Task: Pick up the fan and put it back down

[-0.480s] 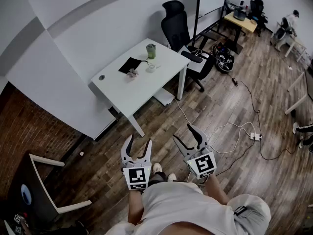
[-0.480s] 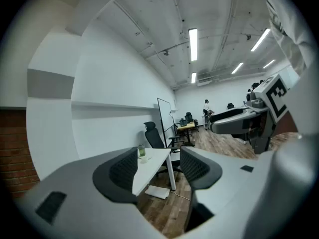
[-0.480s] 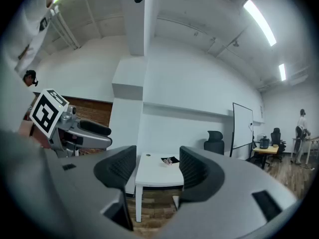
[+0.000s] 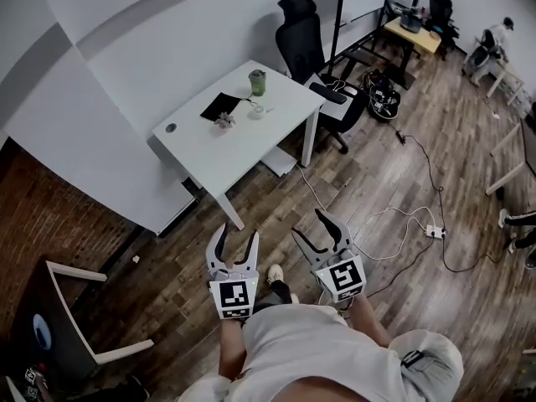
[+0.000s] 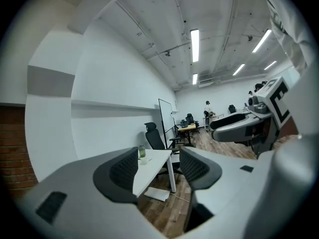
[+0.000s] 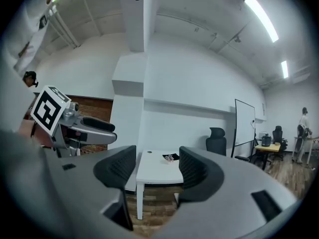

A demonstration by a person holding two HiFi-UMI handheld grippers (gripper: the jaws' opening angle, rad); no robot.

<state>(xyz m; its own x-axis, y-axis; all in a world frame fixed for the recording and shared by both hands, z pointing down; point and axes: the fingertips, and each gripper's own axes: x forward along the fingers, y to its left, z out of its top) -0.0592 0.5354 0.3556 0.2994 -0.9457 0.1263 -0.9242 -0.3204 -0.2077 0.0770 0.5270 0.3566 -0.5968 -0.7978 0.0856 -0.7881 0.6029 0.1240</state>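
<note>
though empty, left gripper [image 4: 237, 234], right gripper [image 4: 308, 226]

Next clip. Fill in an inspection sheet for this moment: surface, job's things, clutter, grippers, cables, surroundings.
Surface: white desk against the wall, mostly bare.
Job's things: small pale object on the desk, perhaps the fan; too small to tell.
Clutter: green cup and black flat item, both on the desk.
Grippers: left gripper and right gripper both open and empty, held over the floor short of the desk.
Cables: loose leads across the floor, meeting at a power strip.
Surroundings: black office chair beside the desk, brick wall, wooden floor.
</note>
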